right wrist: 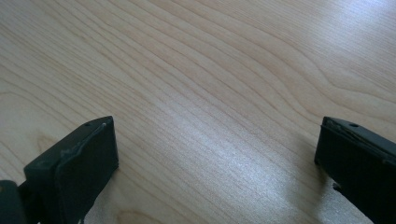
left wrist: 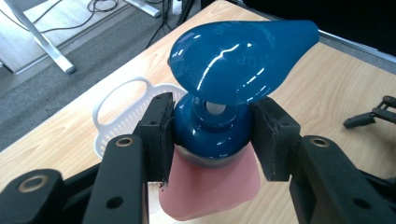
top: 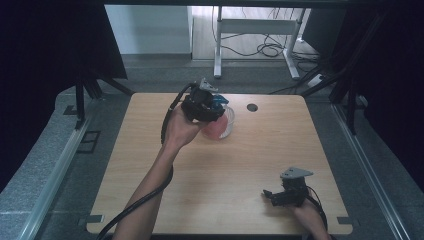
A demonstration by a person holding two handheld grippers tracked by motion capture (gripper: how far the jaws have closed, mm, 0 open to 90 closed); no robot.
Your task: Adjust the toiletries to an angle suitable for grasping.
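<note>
High view: left gripper (top: 212, 106) at the table's (top: 150, 150) far middle, nearer the pump bottle (top: 219, 125). Left gripper view: clamped on its blue collar (left wrist: 210, 135), upright beside a white basket (left wrist: 122, 114). Right gripper view: jaws apart over bare wood.

High view: fixed above the near edge, facing forward and down, taking in the whole surface (top: 215, 200) and floor beyond. Left gripper view: riding on the left hand-held gripper (left wrist: 212, 135), very close on a blue pump bottle (left wrist: 233, 70), facing across the wood toward floor and a white basket (left wrist: 123, 109). Right gripper view: low, inches-close to bare wood. Shared with the high view: bottle (top: 216, 101), tabletop, right hand-held gripper (top: 267, 194).
</note>
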